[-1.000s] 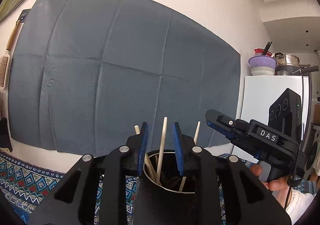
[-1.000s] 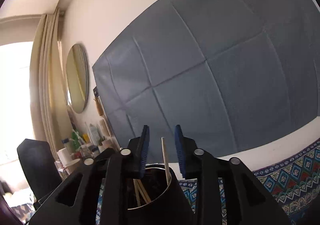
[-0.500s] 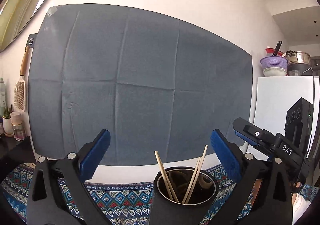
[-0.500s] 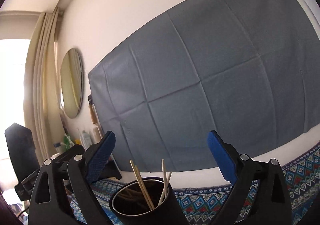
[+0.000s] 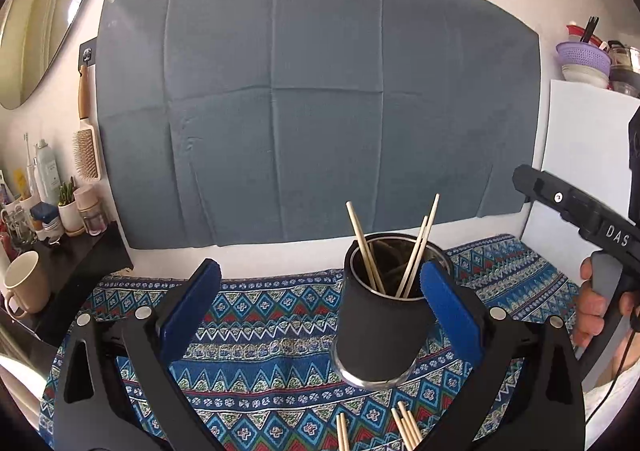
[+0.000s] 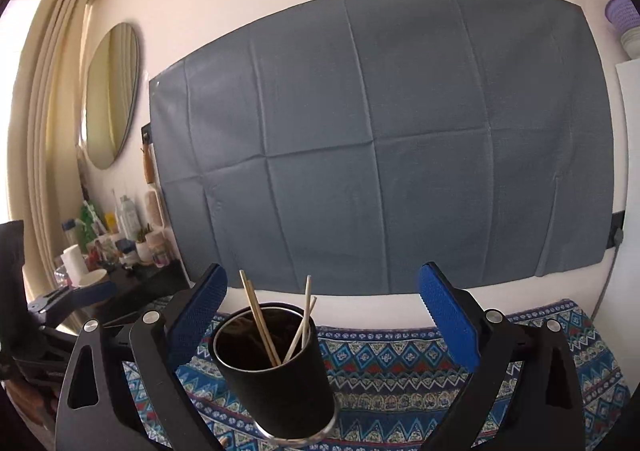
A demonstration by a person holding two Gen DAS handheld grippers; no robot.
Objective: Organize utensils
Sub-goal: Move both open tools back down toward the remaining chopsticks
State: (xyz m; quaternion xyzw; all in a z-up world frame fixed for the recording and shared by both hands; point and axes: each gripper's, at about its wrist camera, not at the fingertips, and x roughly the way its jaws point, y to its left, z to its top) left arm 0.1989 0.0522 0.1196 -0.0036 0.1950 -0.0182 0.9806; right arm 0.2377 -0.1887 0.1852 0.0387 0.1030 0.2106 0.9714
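Left gripper jaws spread wide, empty. Black cylindrical cup with steel rim upright on blue patterned cloth. Four pale wooden chopsticks inside; about five loose ones on cloth nearby. Next: pinch loose stick mid-length, lower end into cup. Right gripper likewise wide, empty.

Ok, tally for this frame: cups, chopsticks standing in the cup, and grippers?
Cup: 1
Chopsticks in cup: 4
Grippers: 2, left and right, both open
Total: 7
Loose chopsticks on the cloth are cut off by the frame edge, so not counted.
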